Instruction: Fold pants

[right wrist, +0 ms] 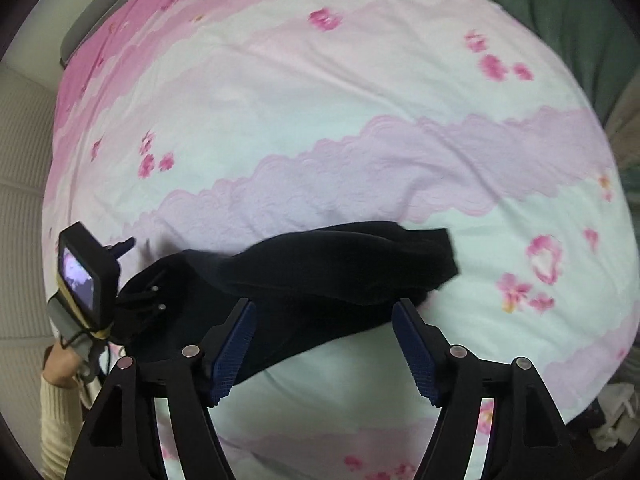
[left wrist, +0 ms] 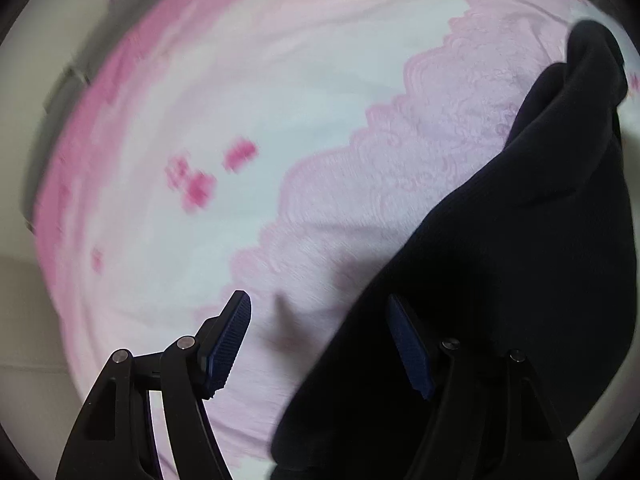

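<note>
The black pants [right wrist: 320, 276] lie bunched in a long band across the pink and white bedspread [right wrist: 320, 120]. My right gripper [right wrist: 324, 344] is open and empty, hovering just above the pants' near edge. My left gripper [left wrist: 320, 344] is open; the pants [left wrist: 500, 280] fill the right side of its view, with the right finger over the fabric and the left finger over bare bedspread [left wrist: 240, 100]. In the right wrist view the left gripper's body [right wrist: 86, 276] shows at the pants' left end, held by a hand in a cream sleeve.
A dark green blanket [right wrist: 560, 8] lies at the bed's far right. A pale ribbed surface [right wrist: 20, 200] runs along the bed's left side. Some white clutter [right wrist: 616, 416] sits off the bed at lower right.
</note>
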Demonstrator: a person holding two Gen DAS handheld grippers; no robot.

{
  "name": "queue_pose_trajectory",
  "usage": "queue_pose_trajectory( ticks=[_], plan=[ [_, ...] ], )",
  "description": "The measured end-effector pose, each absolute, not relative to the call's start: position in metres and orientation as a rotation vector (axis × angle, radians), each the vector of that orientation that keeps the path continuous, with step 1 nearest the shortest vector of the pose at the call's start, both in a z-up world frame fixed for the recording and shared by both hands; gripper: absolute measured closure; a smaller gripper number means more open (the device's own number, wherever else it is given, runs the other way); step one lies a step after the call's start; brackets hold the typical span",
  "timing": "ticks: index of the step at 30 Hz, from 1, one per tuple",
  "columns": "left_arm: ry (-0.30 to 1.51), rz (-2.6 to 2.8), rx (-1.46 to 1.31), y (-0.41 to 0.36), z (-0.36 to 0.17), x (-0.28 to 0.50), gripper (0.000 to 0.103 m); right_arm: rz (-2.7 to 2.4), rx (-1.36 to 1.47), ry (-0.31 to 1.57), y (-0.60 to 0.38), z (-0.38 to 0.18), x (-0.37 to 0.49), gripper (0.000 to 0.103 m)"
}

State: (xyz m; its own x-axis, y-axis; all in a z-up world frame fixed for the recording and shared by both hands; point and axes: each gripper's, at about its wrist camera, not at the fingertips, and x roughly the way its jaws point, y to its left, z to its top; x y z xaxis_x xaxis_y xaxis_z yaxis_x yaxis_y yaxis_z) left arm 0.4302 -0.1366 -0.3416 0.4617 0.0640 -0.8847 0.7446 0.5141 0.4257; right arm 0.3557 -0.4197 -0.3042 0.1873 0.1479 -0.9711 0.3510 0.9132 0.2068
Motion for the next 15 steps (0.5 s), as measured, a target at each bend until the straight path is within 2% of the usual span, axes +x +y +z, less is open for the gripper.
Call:
queue_pose_trajectory(
  ticks=[6, 8, 10, 12, 15],
  plan=[
    [0.977, -0.446, 0.969, -0.154, -0.34, 0.424, 0.033, -0.3, 0.469, 1.137, -0.432, -0.277, 0.324, 0.032],
    [0.939, -0.412, 1.006, -0.167, -0.342, 0.427, 0.033, -0.372, 0.333, 1.047, -0.429, -0.254, 0.319, 0.031],
    [0.884, -0.406, 1.004, -0.173, -0.335, 0.425, 0.033, -0.455, 0.164, 0.979, -0.418, -0.242, 0.319, 0.022],
    [0.808, -0.395, 0.99, -0.179, -0.321, 0.407, 0.033, -0.522, 0.098, 0.908, -0.414, -0.24, 0.311, 0.021],
    [0.653, -0.331, 0.997, -0.183, -0.304, 0.369, 0.033, -0.496, 0.273, 0.795, -0.427, -0.246, 0.283, 0.021]
  ],
)
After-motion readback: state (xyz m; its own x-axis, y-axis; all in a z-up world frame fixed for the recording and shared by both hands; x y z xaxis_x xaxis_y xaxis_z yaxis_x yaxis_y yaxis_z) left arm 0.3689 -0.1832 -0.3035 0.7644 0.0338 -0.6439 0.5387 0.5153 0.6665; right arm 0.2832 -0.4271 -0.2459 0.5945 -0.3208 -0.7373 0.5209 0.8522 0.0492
